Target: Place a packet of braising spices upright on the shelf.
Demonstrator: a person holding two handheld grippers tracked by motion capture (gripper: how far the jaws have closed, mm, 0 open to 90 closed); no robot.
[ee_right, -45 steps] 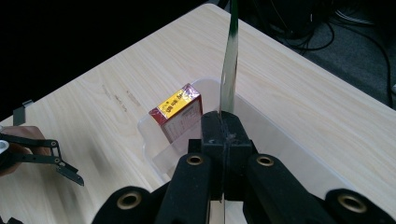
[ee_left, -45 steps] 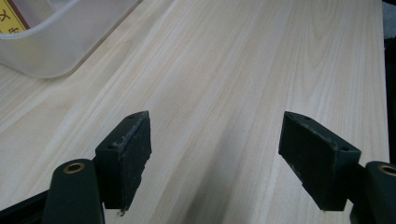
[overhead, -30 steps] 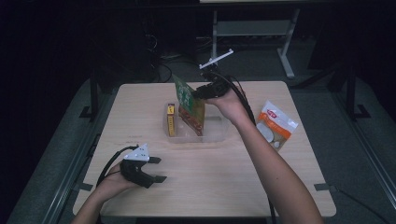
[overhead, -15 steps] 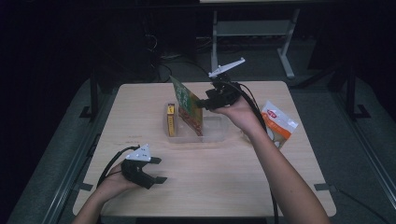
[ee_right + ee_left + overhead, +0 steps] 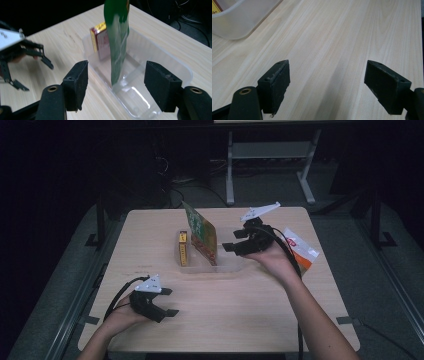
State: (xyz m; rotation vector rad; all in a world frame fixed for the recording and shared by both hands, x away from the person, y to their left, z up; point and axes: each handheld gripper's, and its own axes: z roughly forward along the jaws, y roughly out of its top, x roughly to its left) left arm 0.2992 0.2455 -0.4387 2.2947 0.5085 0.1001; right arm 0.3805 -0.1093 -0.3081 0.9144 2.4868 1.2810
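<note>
We see the green packet (image 5: 201, 236) standing tilted in the clear plastic tray (image 5: 235, 266) at the middle of the bench (image 5: 225, 320), its top leaning toward the far left, with a red and gold box (image 5: 183, 249) upright just to its left in the same tray. Our right tool (image 5: 231, 241) hovers just right of the packet, apart from it; its jaws have just been opening and stand spread with nothing between them, aimed at the packet and tray in the right gripper view (image 5: 117, 45). Our left tool (image 5: 169, 302) rests at the near left of the bench, jaws spread wide over bare wood, holding nothing. An orange and white pouch (image 5: 300, 251) lies at the right, behind the right hand (image 5: 272, 262).
</note>
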